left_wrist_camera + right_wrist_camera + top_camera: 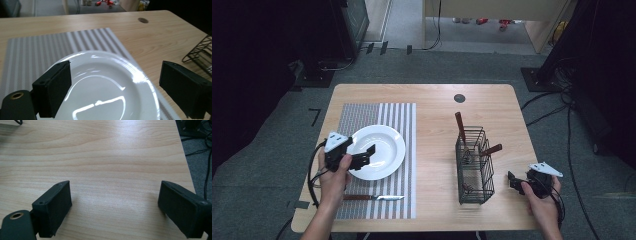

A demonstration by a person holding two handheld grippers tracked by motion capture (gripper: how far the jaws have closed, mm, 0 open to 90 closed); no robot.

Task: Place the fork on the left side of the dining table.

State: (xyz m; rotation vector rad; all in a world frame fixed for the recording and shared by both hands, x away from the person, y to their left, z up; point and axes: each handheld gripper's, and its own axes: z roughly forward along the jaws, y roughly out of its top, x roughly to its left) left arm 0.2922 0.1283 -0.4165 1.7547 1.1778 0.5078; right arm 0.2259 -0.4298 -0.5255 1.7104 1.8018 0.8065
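Note:
A white plate (379, 150) lies on a grey striped placemat (362, 115) at the table's left. My left gripper (368, 154) hangs over the plate's near-left rim, jaws wide apart with nothing between them; in the left gripper view the plate (100, 85) shows between the open fingers (53, 90). A knife (374, 198) with a brown handle lies on the mat near the front edge. My right gripper (513, 181) stands open over bare wood at the front right, beside a black wire caddy (474, 165). In the right gripper view its gripper (115, 207) holds nothing.
The caddy holds two brown-handled utensils (460, 127) that stick out of its top. A round dark cable hole (459, 98) sits at the table's far side. The table's right edge (185, 160) is close to the right gripper, with cables on the floor beyond.

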